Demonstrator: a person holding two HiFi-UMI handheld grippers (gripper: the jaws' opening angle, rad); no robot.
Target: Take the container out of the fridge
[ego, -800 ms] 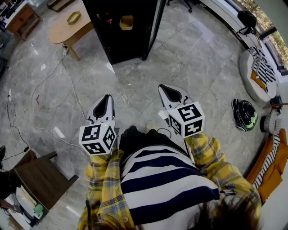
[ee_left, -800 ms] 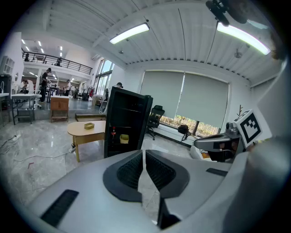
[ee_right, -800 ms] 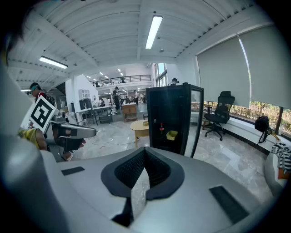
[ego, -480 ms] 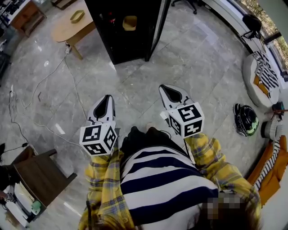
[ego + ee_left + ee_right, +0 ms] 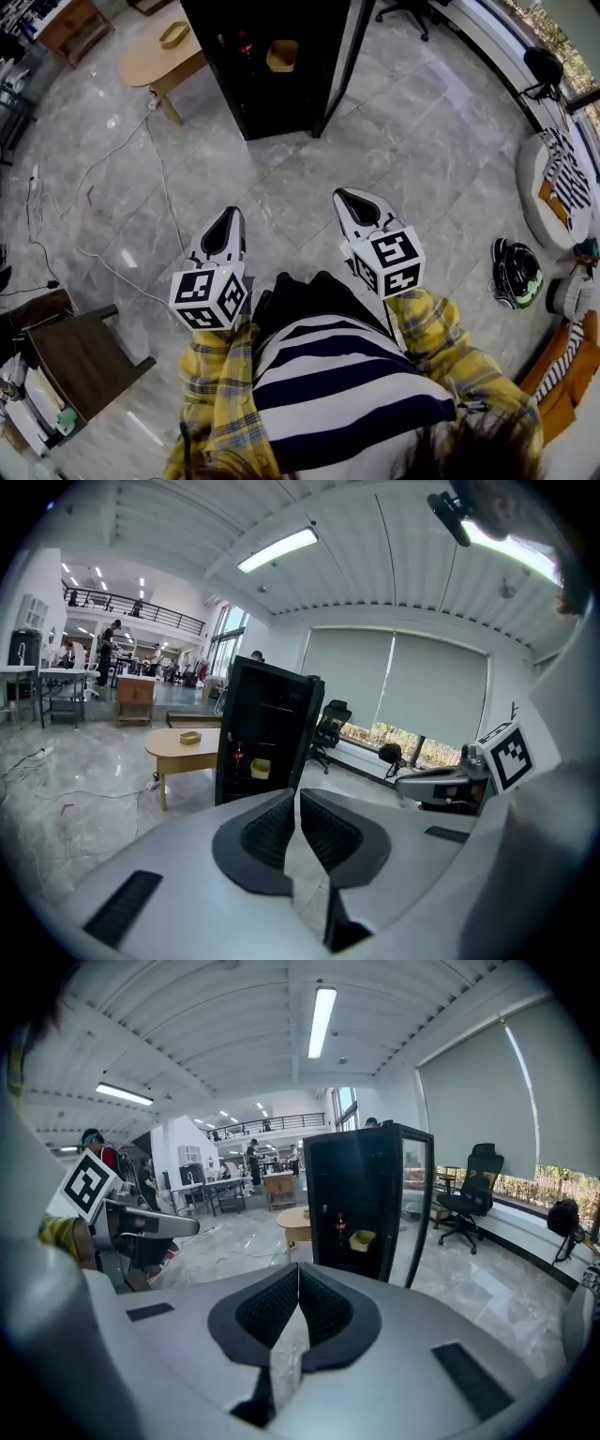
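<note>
A tall black fridge (image 5: 281, 66) stands ahead on the marble floor with its glass door (image 5: 339, 56) swung open. A small yellow container (image 5: 281, 54) sits on a shelf inside, beside a red bottle (image 5: 245, 42). My left gripper (image 5: 225, 228) and right gripper (image 5: 354, 202) are held side by side in front of the person's striped top, well short of the fridge, both shut and empty. The left gripper view shows its jaw tips (image 5: 297, 794) below the container (image 5: 260, 768). In the right gripper view the jaws (image 5: 298, 1269) point toward the container (image 5: 361, 1238).
An oval wooden table (image 5: 155, 58) with a yellow tray (image 5: 173, 36) stands left of the fridge. Cables (image 5: 112, 159) trail over the floor. A dark wooden stool (image 5: 80, 361) is at the lower left, a helmet (image 5: 516, 272) and a striped cushion (image 5: 558, 183) at the right.
The fridge and table have slid slightly lower and rightward in the head view. Both grippers keep their pose and stay shut.
</note>
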